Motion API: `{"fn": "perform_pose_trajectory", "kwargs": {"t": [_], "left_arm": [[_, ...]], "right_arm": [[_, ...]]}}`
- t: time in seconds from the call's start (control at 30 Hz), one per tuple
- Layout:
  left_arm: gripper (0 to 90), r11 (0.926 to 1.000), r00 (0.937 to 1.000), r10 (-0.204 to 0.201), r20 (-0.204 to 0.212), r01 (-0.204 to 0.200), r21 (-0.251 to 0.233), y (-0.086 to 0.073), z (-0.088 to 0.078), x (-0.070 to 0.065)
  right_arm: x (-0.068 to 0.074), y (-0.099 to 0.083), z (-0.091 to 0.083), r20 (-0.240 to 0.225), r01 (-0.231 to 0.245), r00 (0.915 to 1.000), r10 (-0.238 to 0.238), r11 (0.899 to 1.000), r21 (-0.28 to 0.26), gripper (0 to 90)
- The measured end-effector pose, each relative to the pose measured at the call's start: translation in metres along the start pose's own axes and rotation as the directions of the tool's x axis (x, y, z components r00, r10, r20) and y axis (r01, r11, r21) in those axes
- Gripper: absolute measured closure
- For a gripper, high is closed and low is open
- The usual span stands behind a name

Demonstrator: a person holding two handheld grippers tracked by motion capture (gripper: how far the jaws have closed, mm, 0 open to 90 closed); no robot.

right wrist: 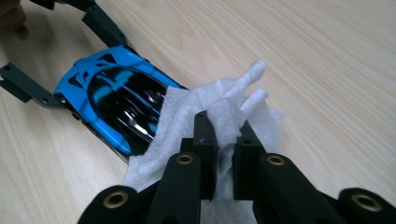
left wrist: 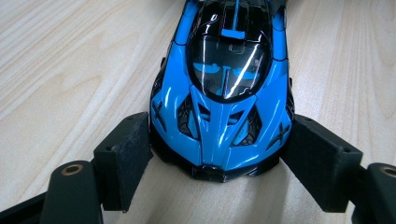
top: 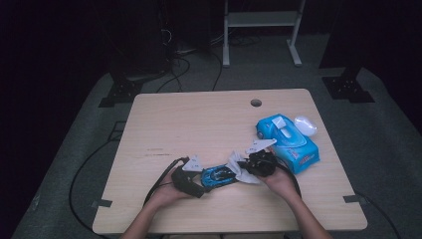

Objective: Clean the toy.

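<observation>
A blue and black toy car (top: 218, 175) (left wrist: 224, 93) lies on the wooden table (top: 199, 124), near its front edge. My left gripper (top: 200, 180) (left wrist: 217, 140) is shut on the car's nose, and its pads (left wrist: 126, 154) press against both front corners. My right gripper (top: 250, 166) (right wrist: 224, 135) is shut on a crumpled white wipe (right wrist: 187, 116) (top: 238, 163). The wipe drapes over the rear end of the car (right wrist: 112, 98), hiding its tail. In the right gripper view, the left gripper's fingers (right wrist: 100, 25) flank the car's far end.
A blue pack of wet wipes (top: 288, 142) lies just right of my right hand, with a white oval object (top: 305, 124) behind it. A cable hole (top: 256, 102) sits near the table's far edge. Both gripper cables trail toward the front edge.
</observation>
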State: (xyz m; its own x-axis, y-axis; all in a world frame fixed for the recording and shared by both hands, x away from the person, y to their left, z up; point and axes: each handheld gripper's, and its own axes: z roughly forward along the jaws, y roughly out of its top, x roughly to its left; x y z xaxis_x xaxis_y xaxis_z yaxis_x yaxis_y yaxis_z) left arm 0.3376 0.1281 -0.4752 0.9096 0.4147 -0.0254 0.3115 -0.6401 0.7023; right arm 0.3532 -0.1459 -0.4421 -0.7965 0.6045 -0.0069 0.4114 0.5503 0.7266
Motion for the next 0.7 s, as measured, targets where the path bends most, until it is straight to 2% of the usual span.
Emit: {"fn": "perform_pose_trajectory", "kwargs": {"t": [0.13,0.23,0.3,0.37,0.43,0.53,0.7], "left_arm": [[24.4,1.0,1.0,-0.001,-0.001,0.001,-0.002,0.0,0.0,0.0],[24.5,1.0,1.0,-0.002,0.0,0.002,-0.003,-0.001,0.0,0.0],[24.5,1.0,1.0,0.0,0.0,0.0,-0.003,0.0,0.0,0.0],[24.5,1.0,1.0,0.0,0.002,0.0,-0.003,0.0,0.0,0.0],[24.5,1.0,1.0,0.002,0.001,-0.002,-0.001,0.0,0.0,0.0],[24.5,1.0,1.0,0.003,-0.003,-0.003,-0.002,-0.001,0.0,0.0],[24.5,1.0,1.0,0.001,-0.001,-0.001,-0.002,-0.001,0.0,0.0]], "right_arm": [[0.009,0.007,0.009,-0.006,0.034,0.9994,-0.034,0.999,0.001,82.6],[0.007,0.009,0.013,0.0,0.039,0.9992,-0.039,0.999,0.008,82.6],[0.004,0.008,0.012,0.024,0.034,0.9991,-0.034,0.999,0.009,82.6],[0.002,0.007,0.012,0.012,0.002,0.9999,-0.002,1.0,0.004,81.8],[0.002,0.007,0.013,0.005,-0.002,1.0,0.002,1.0,0.0,77.5],[0.003,0.011,0.016,-0.021,-0.036,0.9992,0.035,0.999,-0.041,75.2],[0.007,0.012,0.024,-0.012,-0.016,0.9998,0.016,0.999,-0.038,78.2]]}}
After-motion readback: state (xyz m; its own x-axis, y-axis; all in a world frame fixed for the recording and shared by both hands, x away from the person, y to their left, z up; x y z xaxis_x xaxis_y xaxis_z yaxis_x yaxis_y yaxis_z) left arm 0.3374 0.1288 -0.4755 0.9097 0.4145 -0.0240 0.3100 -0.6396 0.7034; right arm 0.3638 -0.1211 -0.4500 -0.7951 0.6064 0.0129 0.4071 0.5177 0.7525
